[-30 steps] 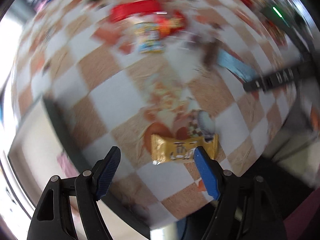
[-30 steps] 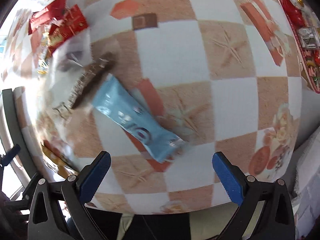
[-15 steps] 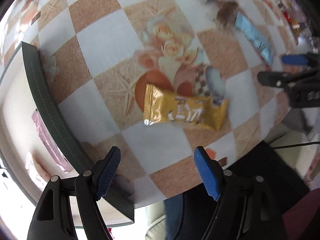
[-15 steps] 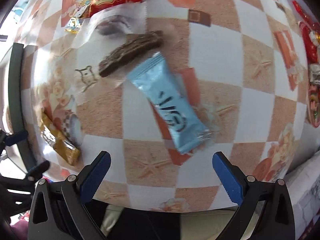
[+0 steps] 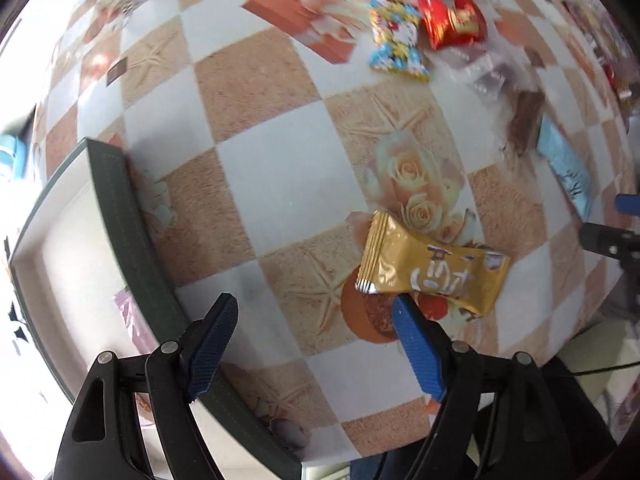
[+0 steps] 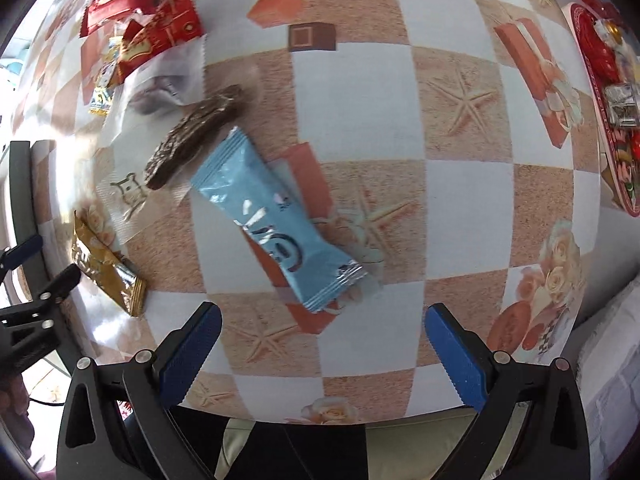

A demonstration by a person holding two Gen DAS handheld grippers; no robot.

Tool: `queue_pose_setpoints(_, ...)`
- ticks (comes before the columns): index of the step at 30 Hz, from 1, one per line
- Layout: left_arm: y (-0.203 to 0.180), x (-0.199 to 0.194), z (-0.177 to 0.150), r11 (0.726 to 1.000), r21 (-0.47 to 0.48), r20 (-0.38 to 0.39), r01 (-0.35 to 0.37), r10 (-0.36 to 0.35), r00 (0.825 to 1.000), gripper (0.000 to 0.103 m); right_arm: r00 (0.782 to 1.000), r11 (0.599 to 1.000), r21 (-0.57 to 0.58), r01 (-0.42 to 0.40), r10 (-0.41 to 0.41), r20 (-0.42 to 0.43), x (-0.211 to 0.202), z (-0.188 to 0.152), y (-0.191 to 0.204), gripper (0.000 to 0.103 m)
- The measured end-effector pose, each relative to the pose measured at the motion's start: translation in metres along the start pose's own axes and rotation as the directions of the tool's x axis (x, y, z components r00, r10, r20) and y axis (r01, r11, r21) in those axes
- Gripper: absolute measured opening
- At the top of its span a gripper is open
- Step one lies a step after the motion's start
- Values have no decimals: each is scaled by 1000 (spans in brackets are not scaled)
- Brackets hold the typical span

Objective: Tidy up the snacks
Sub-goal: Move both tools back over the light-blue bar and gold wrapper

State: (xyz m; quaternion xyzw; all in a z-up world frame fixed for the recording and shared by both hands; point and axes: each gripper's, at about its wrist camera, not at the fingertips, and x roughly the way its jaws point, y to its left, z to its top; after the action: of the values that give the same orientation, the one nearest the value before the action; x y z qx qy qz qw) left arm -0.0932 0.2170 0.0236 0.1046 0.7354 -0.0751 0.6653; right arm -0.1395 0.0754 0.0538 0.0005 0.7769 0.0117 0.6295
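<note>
Both cameras sit on the grippers and look almost straight down at the checkered tablecloth (image 5: pixel 280 168), from close above. The left one looks near the table's edge by the dark-rimmed box (image 5: pixel 120 216). Both views share the gold candy bar (image 5: pixel 432 268) and the blue snack packet (image 6: pixel 272 224).

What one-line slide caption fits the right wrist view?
Open right gripper hovers above a light blue snack bar on the checkered tablecloth, a brown bar beside it.

Desk (image 6: pixel 460 208) w/ tan-white check cloth, starfish & rose prints; gold snack pack (image 5: pixel 432 270), light-blue pack (image 6: pixel 272 224), red packs (image 6: pixel 160 36), dk-green tray rim (image 5: pixel 132 236), blue fingers (image 6: pixel 454 364).
</note>
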Motion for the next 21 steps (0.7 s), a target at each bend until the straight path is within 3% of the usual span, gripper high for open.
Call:
queue_pose_setpoints(5,9,-13,-12,999,-2,13,43,-43,999,82,1000,1000,-10,21,-21,3,-3,11,-16,102)
queue_pose_setpoints(8,12,-19,-6,987,-73,-19,142,-144,989,82,1000,1000,-11,26,-26,0,4,17,-24,102)
queue_pose_setpoints(12,20,-11,8,925,-277,-41,259,-280,959,82,1000,999,-20,30,-30,0,-1,41,-29,102)
queue_pose_setpoints(16,32,1,20,836,-477,-15,271,-316,948,82,999,999,-25,33,-33,10,-14,52,-31,102)
queue_pose_setpoints(18,35,14,23,845,-487,-45,222,-278,960,82,999,999,-29,32,-31,11,-27,63,-32,102)
queue_pose_setpoints(21,27,18,27,912,-392,-72,120,-161,984,84,999,998,-49,39,-38,16,-33,72,-26,102)
